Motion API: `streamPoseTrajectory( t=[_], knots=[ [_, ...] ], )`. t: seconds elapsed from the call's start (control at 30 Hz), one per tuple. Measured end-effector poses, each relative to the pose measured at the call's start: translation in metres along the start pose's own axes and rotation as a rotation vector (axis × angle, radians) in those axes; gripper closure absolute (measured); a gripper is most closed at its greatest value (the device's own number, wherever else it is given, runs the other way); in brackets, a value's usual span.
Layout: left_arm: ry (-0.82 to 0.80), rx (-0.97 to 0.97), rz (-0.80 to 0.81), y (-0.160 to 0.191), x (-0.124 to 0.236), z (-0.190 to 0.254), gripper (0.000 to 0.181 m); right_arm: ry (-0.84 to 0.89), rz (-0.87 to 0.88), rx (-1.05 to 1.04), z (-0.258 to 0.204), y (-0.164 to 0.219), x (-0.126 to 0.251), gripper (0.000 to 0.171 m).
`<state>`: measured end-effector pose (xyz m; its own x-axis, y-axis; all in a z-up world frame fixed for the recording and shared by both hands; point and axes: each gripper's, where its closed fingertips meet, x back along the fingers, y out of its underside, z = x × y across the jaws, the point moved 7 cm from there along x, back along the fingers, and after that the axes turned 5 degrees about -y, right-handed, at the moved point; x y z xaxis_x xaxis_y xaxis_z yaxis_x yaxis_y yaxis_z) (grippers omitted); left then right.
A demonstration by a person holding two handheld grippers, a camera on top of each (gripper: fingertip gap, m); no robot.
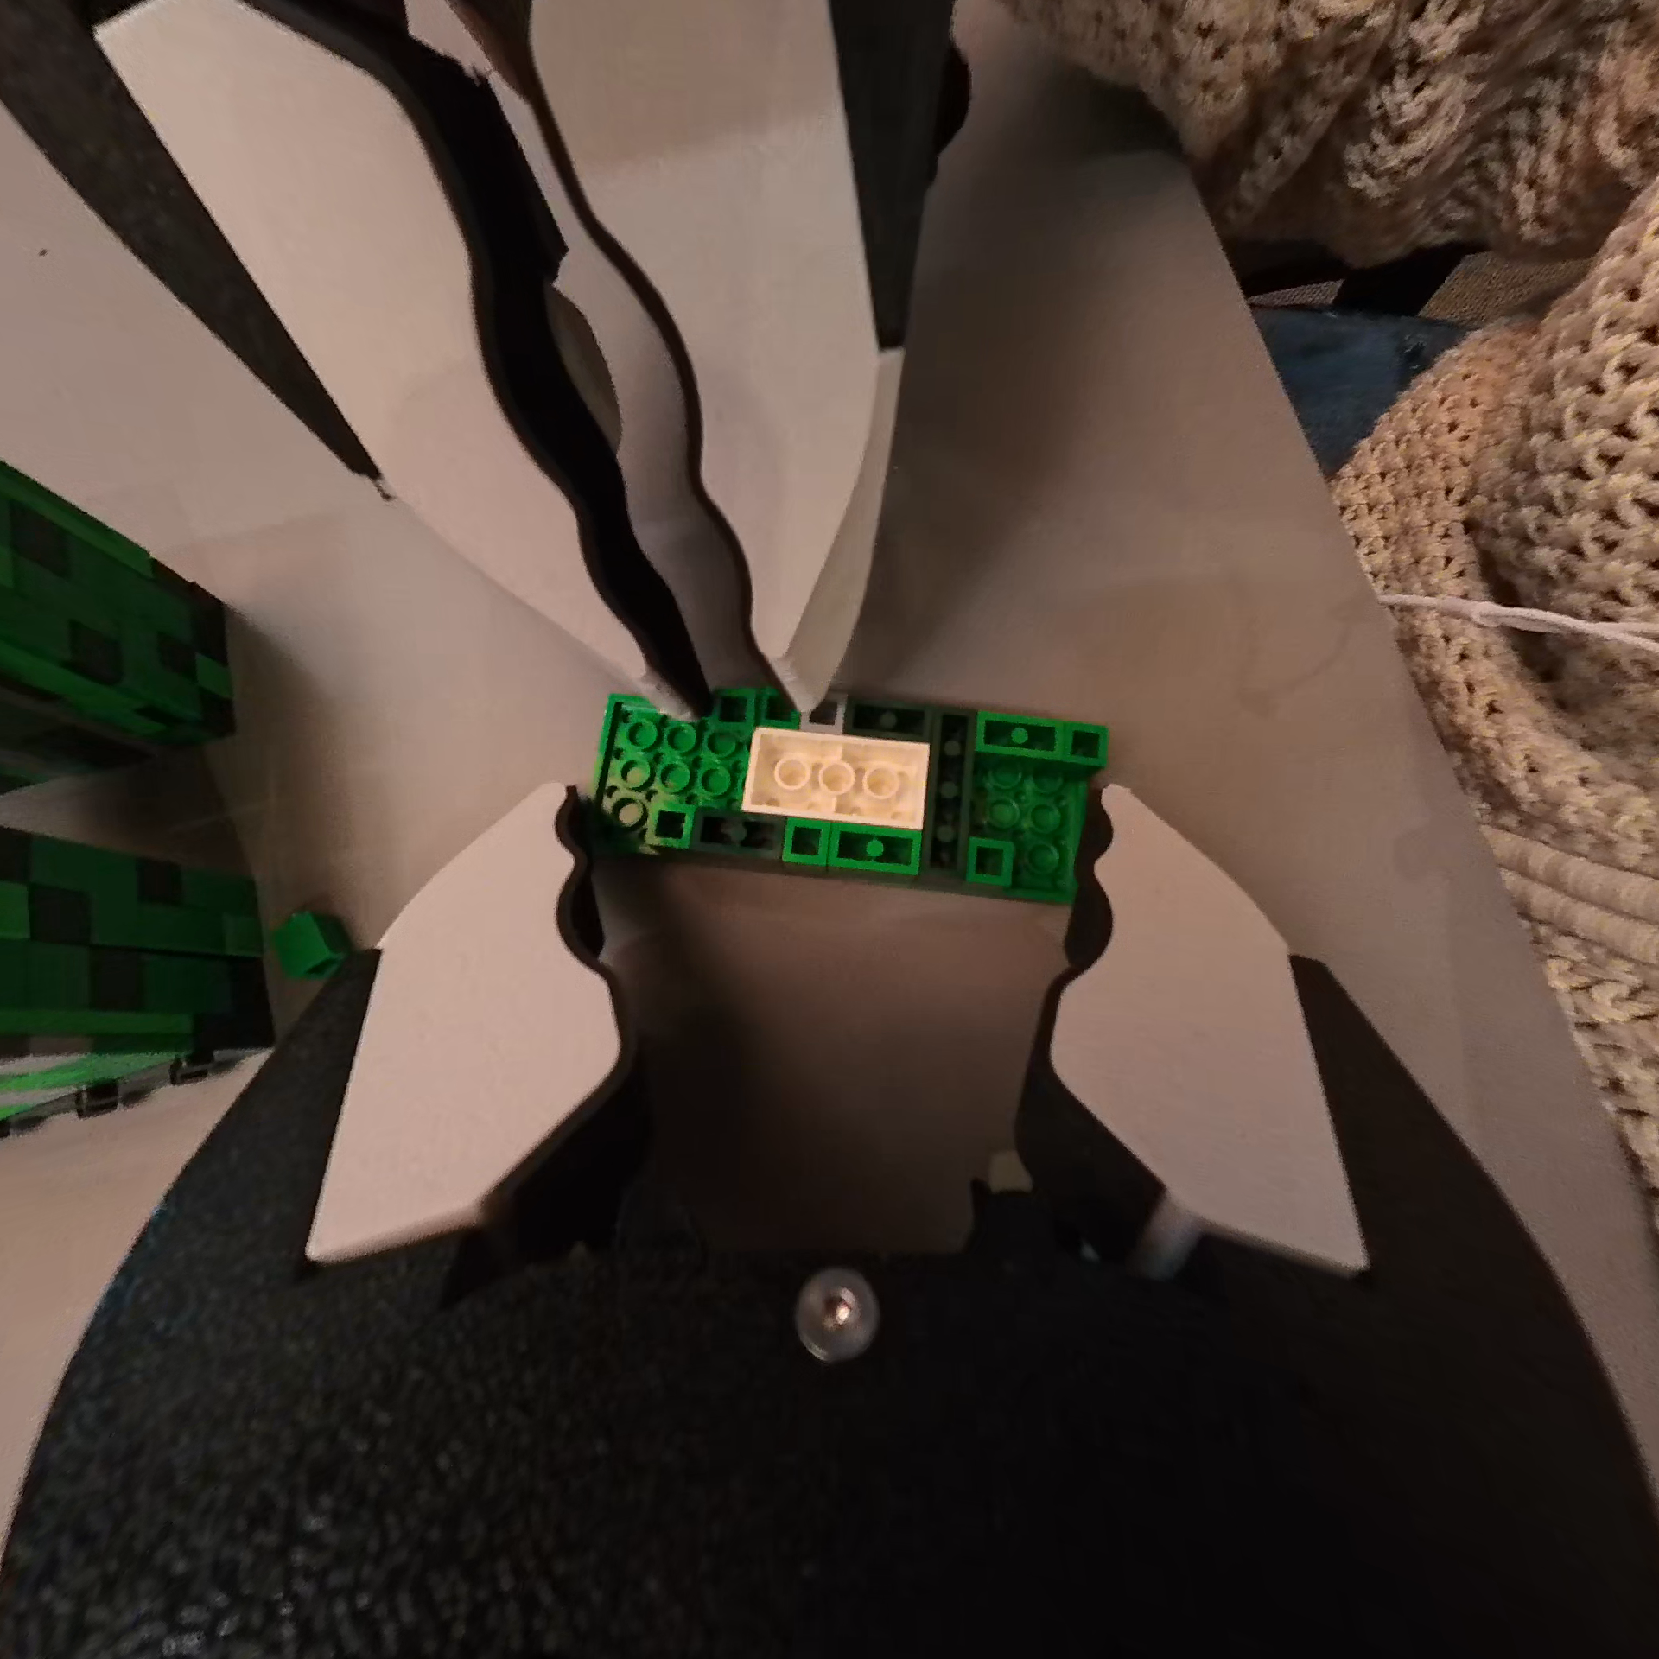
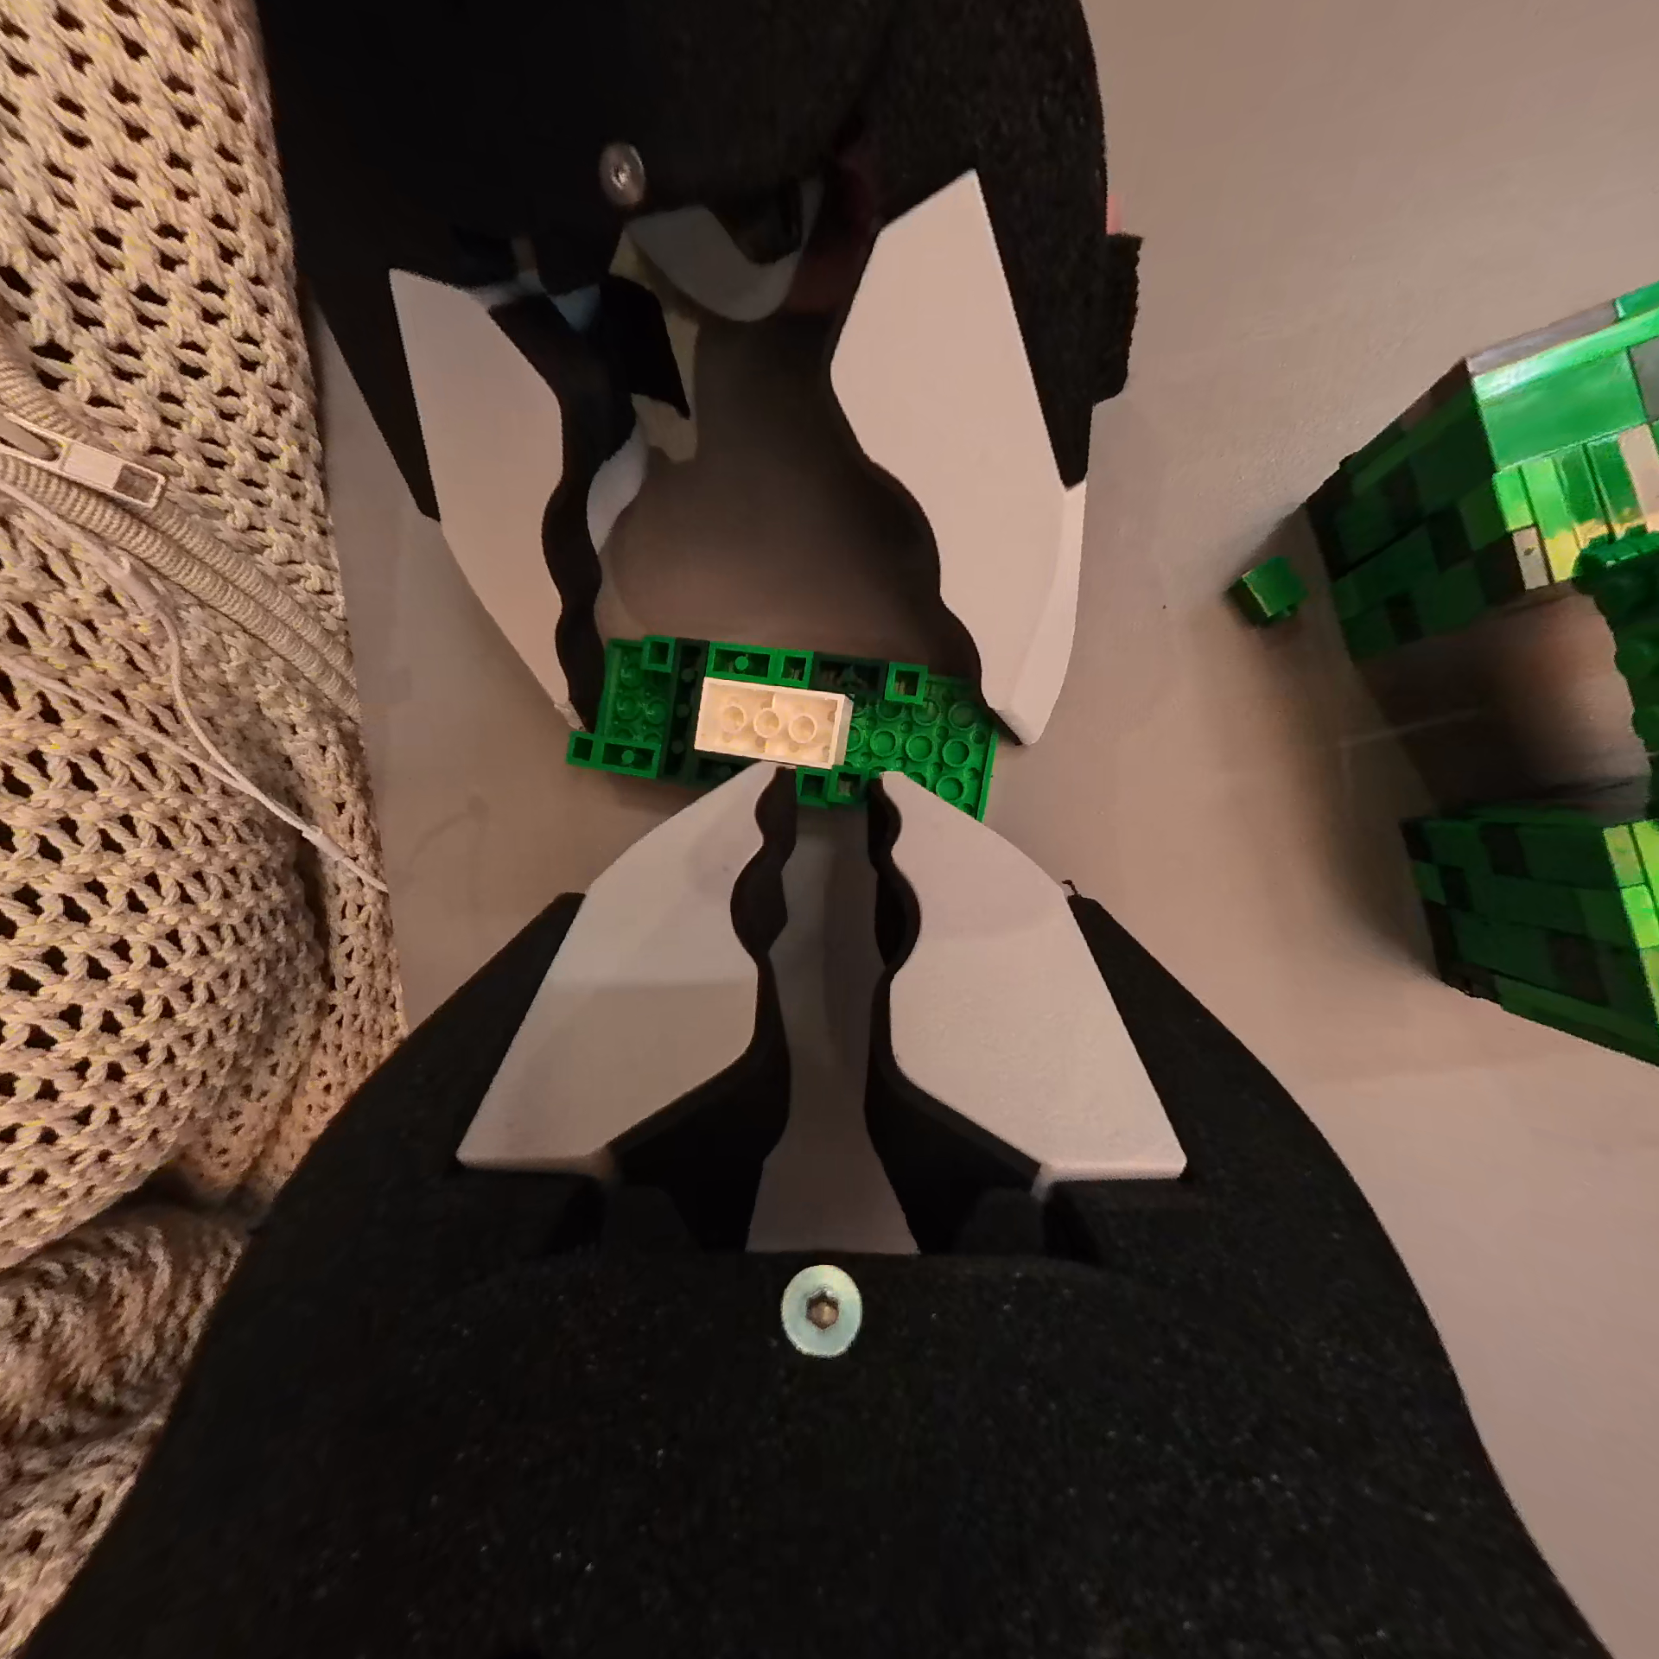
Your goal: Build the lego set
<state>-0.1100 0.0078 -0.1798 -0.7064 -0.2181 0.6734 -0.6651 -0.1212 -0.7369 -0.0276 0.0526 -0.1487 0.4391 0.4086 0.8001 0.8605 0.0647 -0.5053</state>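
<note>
A flat green lego assembly [image 1: 1023,808] with a white brick [image 1: 837,779] set in its middle shows its underside. My left gripper [image 1: 839,799] is shut on it, one finger on each short end. My right gripper [image 1: 741,705] comes in from the far side, its fingers nearly closed around a small green brick [image 1: 734,709] at the assembly's edge. In the right wrist view my right gripper [image 2: 824,776] pinches that small green brick [image 2: 812,790] on the near edge of the assembly [image 2: 934,745]. The left gripper [image 2: 794,723] holds the assembly from the opposite side. The white brick [image 2: 772,721] shows there too.
A large green and black lego model [image 1: 99,628] [image 2: 1526,503] stands on the grey table [image 2: 1212,269]. A loose small green brick [image 1: 310,943] [image 2: 1266,583] lies beside it. A person's beige knitted sweater [image 1: 1481,628] [image 2: 135,628] is close on the other side. My left and right fingertips are right by each other.
</note>
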Motion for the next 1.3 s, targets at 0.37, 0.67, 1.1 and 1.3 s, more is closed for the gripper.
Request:
streamPoseTrajectory(
  t=[0.37, 0.67, 1.1, 1.3],
  knots=[
    [0.0, 0.0, 0.0, 0.0, 0.0, 0.0, 0.079, 0.188, 0.363, 0.049, -0.003, 0.014, 0.015, 0.171],
    [0.0, 0.0, 0.0, 0.0, 0.0, 0.0, 0.079, 0.256, 0.484, 0.107, -0.008, 0.023, -0.001, 0.171],
    [0.0, 0.0, 0.0, 0.0, 0.0, 0.0, 0.079, 0.259, 0.465, 0.119, -0.01, 0.035, 0.004, 0.171],
    [0.0, 0.0, 0.0, 0.0, 0.0, 0.0, 0.079, 0.256, 0.413, 0.137, -0.011, 0.034, -0.002, 0.171]
  ],
)
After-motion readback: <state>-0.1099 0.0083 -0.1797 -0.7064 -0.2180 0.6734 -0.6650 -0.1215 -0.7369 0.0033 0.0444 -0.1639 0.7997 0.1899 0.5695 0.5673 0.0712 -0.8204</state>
